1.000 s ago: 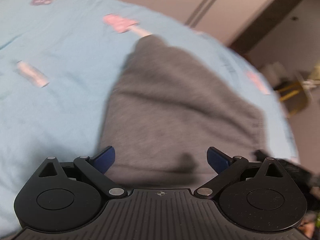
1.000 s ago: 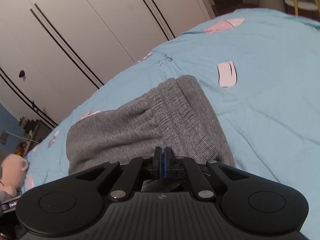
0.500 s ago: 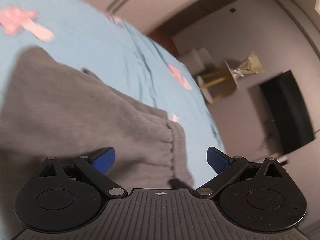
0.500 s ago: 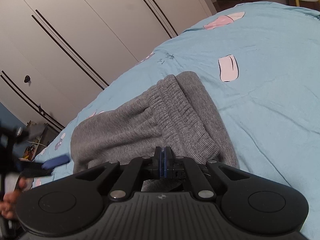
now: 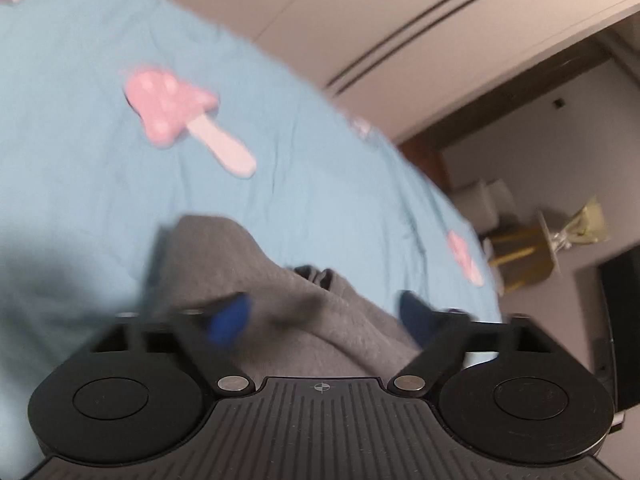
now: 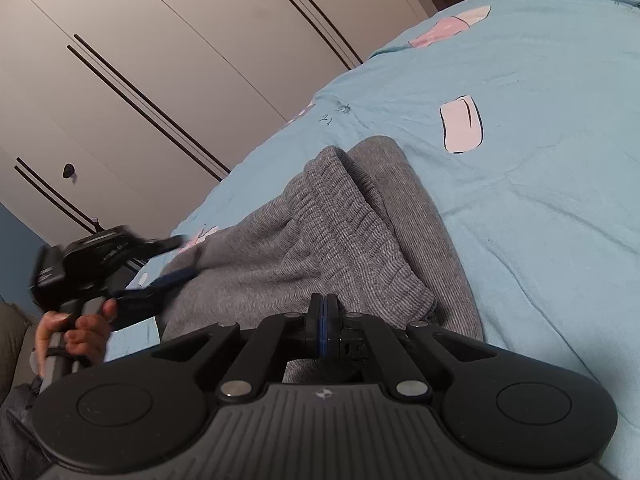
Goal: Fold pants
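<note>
The grey pants (image 6: 320,240) lie folded on the light blue bed sheet (image 6: 540,200), ribbed waistband on top. My right gripper (image 6: 325,312) is shut on the near edge of the pants fabric. My left gripper (image 5: 324,316) is open, its blue pads either side of a fold of the pants (image 5: 304,308); the view is blurred. It also shows in the right wrist view (image 6: 160,280), held in a hand at the left end of the pants.
White wardrobe doors (image 6: 180,60) stand behind the bed. A small yellow-legged side table (image 5: 532,248) and a dark screen (image 5: 624,320) are past the bed's right edge. The sheet has pink mushroom prints (image 5: 180,116).
My left gripper has swung across the pants and come down at their left end, entering the right wrist view. My right gripper has stayed shut on the fabric and shifted slightly.
</note>
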Available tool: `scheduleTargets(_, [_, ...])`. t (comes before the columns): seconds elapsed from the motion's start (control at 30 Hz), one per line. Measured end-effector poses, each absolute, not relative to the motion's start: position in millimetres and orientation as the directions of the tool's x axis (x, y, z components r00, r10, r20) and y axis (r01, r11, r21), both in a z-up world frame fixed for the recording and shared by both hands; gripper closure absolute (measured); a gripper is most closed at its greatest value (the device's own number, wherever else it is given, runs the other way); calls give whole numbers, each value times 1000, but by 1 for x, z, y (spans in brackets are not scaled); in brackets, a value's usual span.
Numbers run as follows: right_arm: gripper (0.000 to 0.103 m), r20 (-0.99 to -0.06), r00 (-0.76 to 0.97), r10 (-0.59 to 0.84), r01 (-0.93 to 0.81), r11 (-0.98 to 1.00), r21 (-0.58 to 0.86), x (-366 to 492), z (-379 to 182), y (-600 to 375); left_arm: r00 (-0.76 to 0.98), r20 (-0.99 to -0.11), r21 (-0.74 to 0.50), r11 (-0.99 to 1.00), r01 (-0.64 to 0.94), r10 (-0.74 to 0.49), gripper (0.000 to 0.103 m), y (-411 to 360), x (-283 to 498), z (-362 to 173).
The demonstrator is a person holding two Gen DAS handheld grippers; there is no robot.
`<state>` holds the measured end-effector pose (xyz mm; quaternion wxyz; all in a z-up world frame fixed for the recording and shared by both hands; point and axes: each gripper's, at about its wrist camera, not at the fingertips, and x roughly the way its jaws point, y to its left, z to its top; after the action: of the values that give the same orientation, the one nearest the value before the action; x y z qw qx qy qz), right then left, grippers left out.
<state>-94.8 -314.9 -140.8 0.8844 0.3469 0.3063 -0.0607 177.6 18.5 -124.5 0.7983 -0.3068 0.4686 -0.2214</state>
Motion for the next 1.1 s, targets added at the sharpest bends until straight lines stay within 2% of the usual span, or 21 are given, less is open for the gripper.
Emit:
scheduleTargets(0.1, [103, -571, 813, 118, 320, 728, 606, -93, -144, -320, 360, -573, -762, 641, 98, -736, 4, 23, 149, -121])
scheduleTargets(0.2, [103, -556, 819, 141, 327, 682, 654, -93, -146, -325, 225, -577, -787, 608, 106, -786, 4, 10, 122, -138])
scheduleTargets(0.27, [103, -549, 822, 151, 332, 656, 678, -94, -148, -328, 127, -589, -799, 599, 56, -798, 4, -4, 110, -161])
scheduleTargets(0.33, [103, -550, 821, 153, 333, 654, 679, -96, -148, -328, 150, -629, -767, 641, 40, -762, 6, -6, 101, -173])
scheduleTargets(0.4, [103, -555, 817, 156, 331, 661, 673, -99, -146, -326, 178, -639, -752, 656, 58, -748, 13, 3, 98, -173])
scheduleTargets(0.47, [103, -562, 813, 154, 332, 670, 664, -102, -143, -326, 209, -681, -715, 699, 12, -701, 14, 23, 96, -173])
scheduleTargets(0.63, [101, -567, 809, 156, 357, 635, 685, -118, -128, -331, 210, -705, -700, 712, -52, -678, 13, 71, 83, -177])
scheduleTargets(0.67, [94, -571, 810, 132, 372, 637, 675, -123, -122, -332, 219, -720, -681, 731, -42, -658, 5, 78, 82, -174])
scheduleTargets(0.73, [66, -577, 813, 76, 388, 668, 635, -131, -109, -334, 241, -789, -593, 804, -52, -566, 3, 86, 81, -170])
scheduleTargets(0.77, [7, -589, 807, 35, 413, 680, 606, -134, -104, -336, 249, -796, -577, 816, -38, -551, 3, 90, 79, -170])
scheduleTargets(0.83, [5, -593, 805, -4, 425, 701, 572, -134, -98, -345, 262, -752, -629, 777, -16, -604, 3, 94, 84, -172])
scheduleTargets(0.93, [5, -572, 800, 180, 341, 647, 681, -116, -112, -373, 264, -656, -742, 669, -51, -707, 3, 94, 94, -178])
scheduleTargets(1.0, [5, -589, 768, 251, 352, 602, 716, -100, -128, -389, 231, -650, -750, 660, -41, -724, 3, 87, 104, -186])
scheduleTargets(1.1, [5, -621, 707, 339, 375, 564, 736, -75, -153, -405, 196, -688, -716, 698, -24, -699, 3, 72, 122, -197])
